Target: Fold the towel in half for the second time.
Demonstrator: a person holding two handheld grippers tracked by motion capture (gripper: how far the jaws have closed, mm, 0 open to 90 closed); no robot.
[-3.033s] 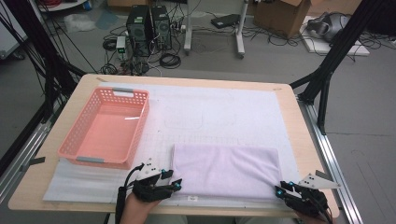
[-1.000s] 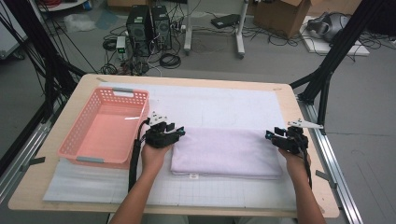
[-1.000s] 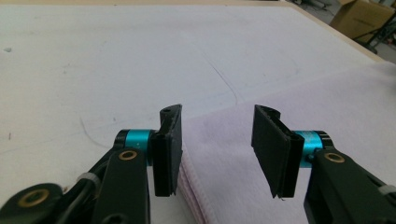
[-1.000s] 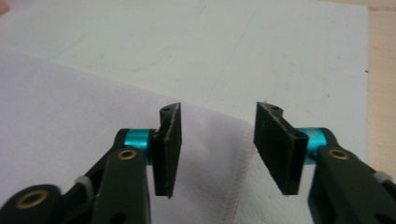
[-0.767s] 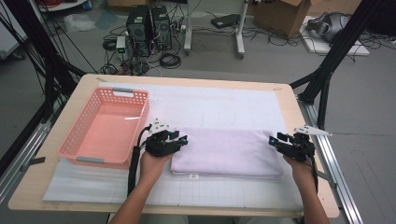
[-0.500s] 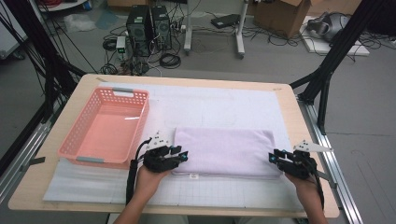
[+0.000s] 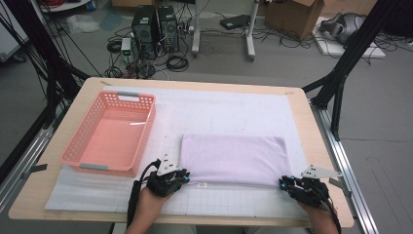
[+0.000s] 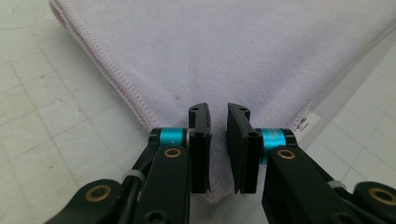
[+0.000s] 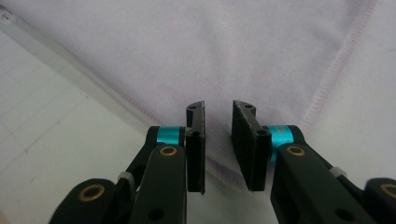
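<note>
Grey workshop floor lies beyond my table, strewn with black cables, two dark computer towers and cardboard boxes. My table is pale wood with rounded corners, and a thin white mat printed with a faint grid covers most of it.

On that mat, toward my near edge, lies the folded lilac towel, a soft rectangle of fine nap with a stitched hem running along its borders. A small white label pokes out at the corner near my left hand.

My left gripper sits at the towel's near left corner. Its two flat black jaws have just been closing, and they stand narrowly apart with the towel's corner between them; I cannot tell whether the pads already press the cloth. My right gripper sits at the near right corner, its jaws likewise just drawn inward, a narrow gap left, the hemmed edge lying between them.

To the left of the towel stands a salmon-pink plastic basket, rectangular, with latticed walls and grey handle strips at both short ends. I see nothing lying inside it.
</note>
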